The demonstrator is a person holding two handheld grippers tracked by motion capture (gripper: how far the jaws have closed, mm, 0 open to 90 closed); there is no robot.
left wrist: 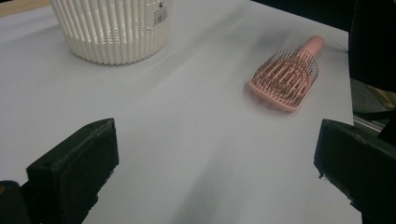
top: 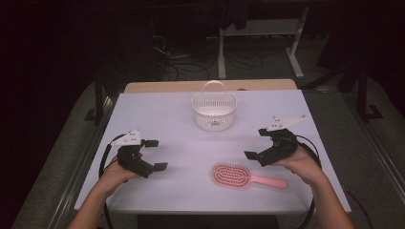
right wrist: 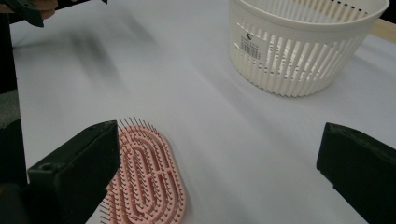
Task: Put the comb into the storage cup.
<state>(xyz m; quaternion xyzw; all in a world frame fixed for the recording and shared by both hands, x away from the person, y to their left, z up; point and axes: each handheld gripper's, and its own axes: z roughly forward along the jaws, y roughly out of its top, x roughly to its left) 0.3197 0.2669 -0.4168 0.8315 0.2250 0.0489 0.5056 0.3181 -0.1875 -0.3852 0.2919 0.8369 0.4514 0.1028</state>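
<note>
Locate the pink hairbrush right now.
In the high view, the pink hairbrush lies bristles up on the table's near right part, just below the right gripper and nearer than the white basket.

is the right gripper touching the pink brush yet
Apart. The high view shows bare table between the right hand-held gripper and the pink hairbrush.

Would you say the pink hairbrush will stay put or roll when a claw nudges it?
The pink hairbrush lies flat, bristles up, so it will probably slide, not roll. It looks like stiff, light plastic. Gripped by its narrow handle, the wider head may sag.
</note>
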